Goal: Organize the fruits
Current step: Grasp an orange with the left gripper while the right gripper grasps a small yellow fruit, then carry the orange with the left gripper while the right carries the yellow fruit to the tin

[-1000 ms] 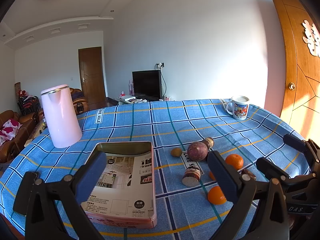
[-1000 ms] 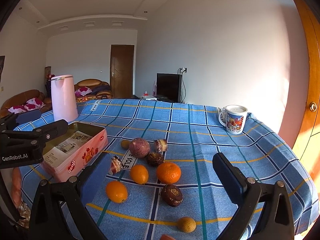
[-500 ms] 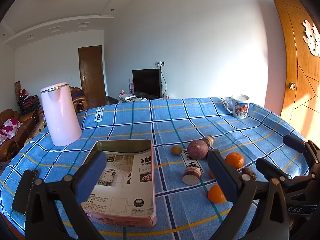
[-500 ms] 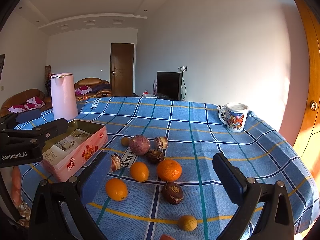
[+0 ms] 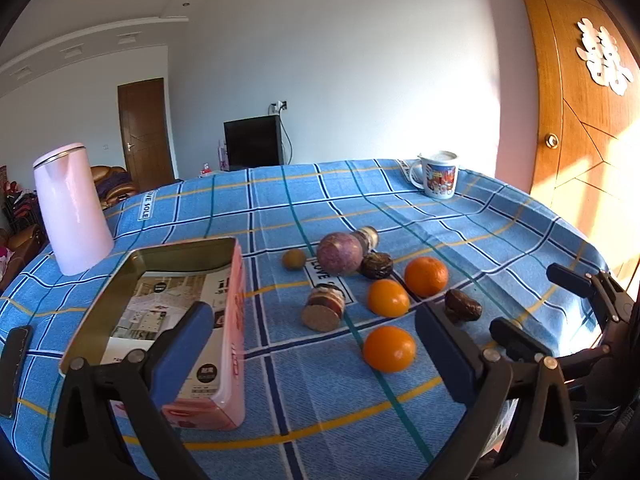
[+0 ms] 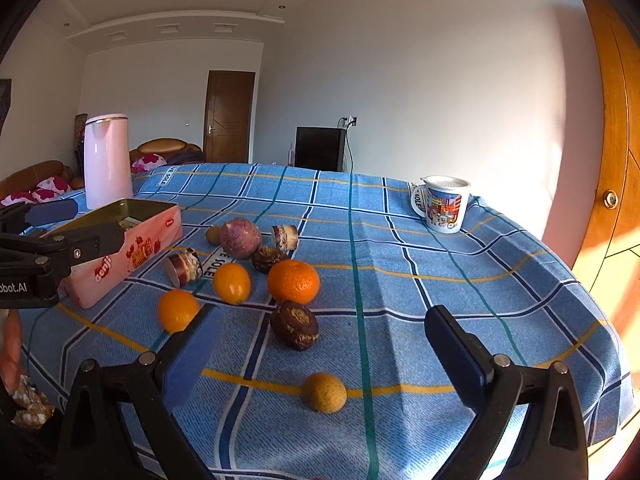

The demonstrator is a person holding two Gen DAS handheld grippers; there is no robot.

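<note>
Your left gripper point(image 5: 312, 344) hangs over the near edge of the bench point(image 5: 500, 216) with its jaws spread wide and nothing between them. The left jaw sits in front of the pink tin point(image 5: 230, 344), whose side reads "cenji" in the right wrist view point(image 6: 132, 256); the tin is open at the top, with a printed sheet inside too small to read. Between the jaws and just beyond them lies an orange point(image 5: 389, 349). Past it come a second orange point(image 5: 388, 298), a larger mandarin point(image 5: 426, 276), a dark wrinkled fruit point(image 5: 463, 305), a small jar on its side point(image 5: 323, 307), a purple round fruit point(image 5: 340, 253), another dark fruit point(image 5: 377, 265) touching it, and a small brownish fruit point(image 5: 294, 259) to the left.

Your right gripper point(image 6: 320, 344) is likewise wide open and empty. A dark fruit point(image 6: 295, 324) lies just ahead between its jaws and a small yellow fruit point(image 6: 324, 392) nearer still — both on the cloth, touching neither jaw. The mandarin point(image 6: 293, 281) sits behind the dark fruit.

The cloth carries tags reading "LOVE SOLE" point(image 5: 145, 205). The left gripper's body shows at the left edge of the right view, marked "obot.AI" point(image 6: 14, 288). A printed mug point(image 6: 442, 204) stands at the far right of the bench, a pink kettle point(image 5: 72, 208) at the far left behind the tin.
</note>
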